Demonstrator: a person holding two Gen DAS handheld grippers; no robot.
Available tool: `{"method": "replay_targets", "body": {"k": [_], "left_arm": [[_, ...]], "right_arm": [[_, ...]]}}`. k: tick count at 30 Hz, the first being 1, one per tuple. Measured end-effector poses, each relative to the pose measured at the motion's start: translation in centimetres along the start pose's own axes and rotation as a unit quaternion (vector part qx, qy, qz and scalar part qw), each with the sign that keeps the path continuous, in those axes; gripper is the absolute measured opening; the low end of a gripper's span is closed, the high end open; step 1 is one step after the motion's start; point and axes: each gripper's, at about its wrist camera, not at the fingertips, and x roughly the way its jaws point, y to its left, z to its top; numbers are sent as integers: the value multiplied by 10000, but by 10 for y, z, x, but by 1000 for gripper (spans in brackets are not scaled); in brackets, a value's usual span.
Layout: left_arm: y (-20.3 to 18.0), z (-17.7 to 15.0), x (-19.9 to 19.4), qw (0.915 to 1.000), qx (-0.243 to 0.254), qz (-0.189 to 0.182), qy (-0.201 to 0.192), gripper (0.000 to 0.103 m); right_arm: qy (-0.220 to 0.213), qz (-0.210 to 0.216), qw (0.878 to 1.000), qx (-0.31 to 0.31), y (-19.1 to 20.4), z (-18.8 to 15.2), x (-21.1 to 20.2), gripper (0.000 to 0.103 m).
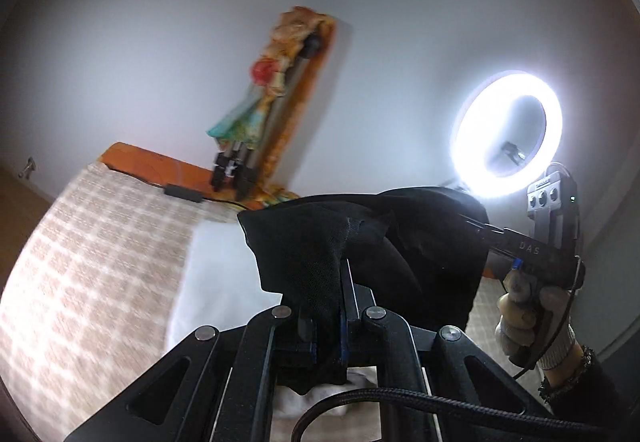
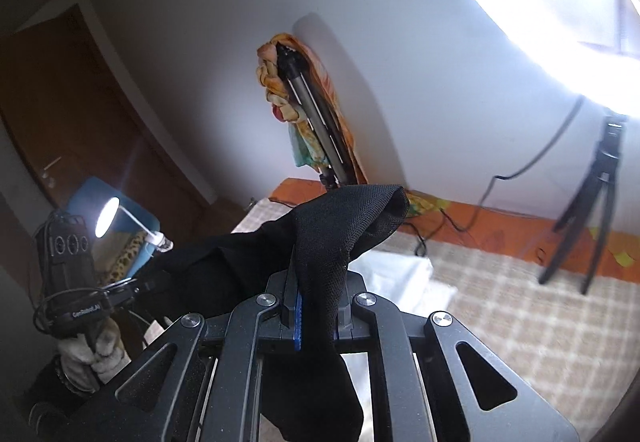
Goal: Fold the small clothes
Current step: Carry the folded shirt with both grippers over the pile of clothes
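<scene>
A small black garment (image 1: pixel 320 246) hangs lifted in the air above the bed, stretched between both grippers. My left gripper (image 1: pixel 324 306) is shut on one corner of it; the cloth drapes over the fingers and hides the tips. My right gripper (image 2: pixel 316 302) is shut on the other corner of the black garment (image 2: pixel 336 238), which hangs down between the jaws. The right gripper also shows in the left wrist view (image 1: pixel 492 238), and the left gripper in the right wrist view (image 2: pixel 140 286), each held by a gloved hand.
A bed with a beige checked cover (image 1: pixel 88 258) and a white cloth (image 1: pixel 216 270) lies below. A folded tripod with colourful fabric (image 1: pixel 256 114) leans on the wall. A lit ring light (image 1: pixel 508 130) stands right. A black tripod (image 2: pixel 592 202) stands on the bed edge.
</scene>
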Motion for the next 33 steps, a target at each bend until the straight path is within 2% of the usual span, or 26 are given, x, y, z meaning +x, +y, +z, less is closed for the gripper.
{"method": "replay_targets", "body": {"k": [3, 5, 6, 7, 8, 11, 14, 16, 20, 22, 24, 25, 27, 29, 30, 33], "left_arm": [[32, -10, 26, 9977, -460, -176, 462, 5], [50, -24, 43, 9947, -598, -48, 835, 6], [55, -31, 49, 9935, -567, 5, 983, 8], [57, -37, 52, 9928, -530, -1, 1076, 16], [60, -40, 52, 9926, -506, -4, 1105, 24], [70, -40, 39, 9933, -550, -134, 1009, 38], [82, -24, 27, 9954, -578, -148, 745, 45], [95, -10, 30, 9949, -789, -52, 628, 46], [114, 15, 68, 9904, -1193, -134, 685, 46], [114, 21, 85, 9884, -1257, -271, 813, 46], [110, 28, 101, 9884, -1221, -255, 870, 46], [108, 31, 107, 9882, -1197, -281, 913, 46], [105, 34, 121, 9876, -1168, -255, 1016, 35], [101, 36, 128, 9886, -1105, -153, 1015, 5], [99, 37, 128, 9896, -1069, -98, 959, 0], [90, 45, 114, 9946, -884, 112, 540, 0]], "right_arm": [[285, 22, 9996, 71, -11, 2, 36, 8], [505, -121, 9985, 159, -21, -3, 59, 8], [664, -127, 9975, 202, -27, -8, 70, 8], [773, -211, 9966, 174, -31, -12, 79, 8], [840, -283, 9960, 138, -32, -14, 85, 10], [1000, -276, 9944, 180, -39, -19, 93, 13], [982, -233, 9945, 298, -48, -19, 92, 13], [952, -160, 9945, 414, -52, -17, 92, 13], [914, -69, 9942, 565, -54, -18, 91, 13], [937, -85, 9942, 519, -53, -19, 93, 13], [933, -81, 9943, 514, -53, -19, 92, 13], [929, -75, 9942, 531, -53, -18, 92, 13], [943, -71, 9939, 560, -54, -18, 94, 13], [965, -73, 9938, 555, -56, -20, 96, 13], [969, -70, 9937, 559, -56, -20, 97, 13], [920, -81, 9942, 546, -57, -22, 96, 10]]}}
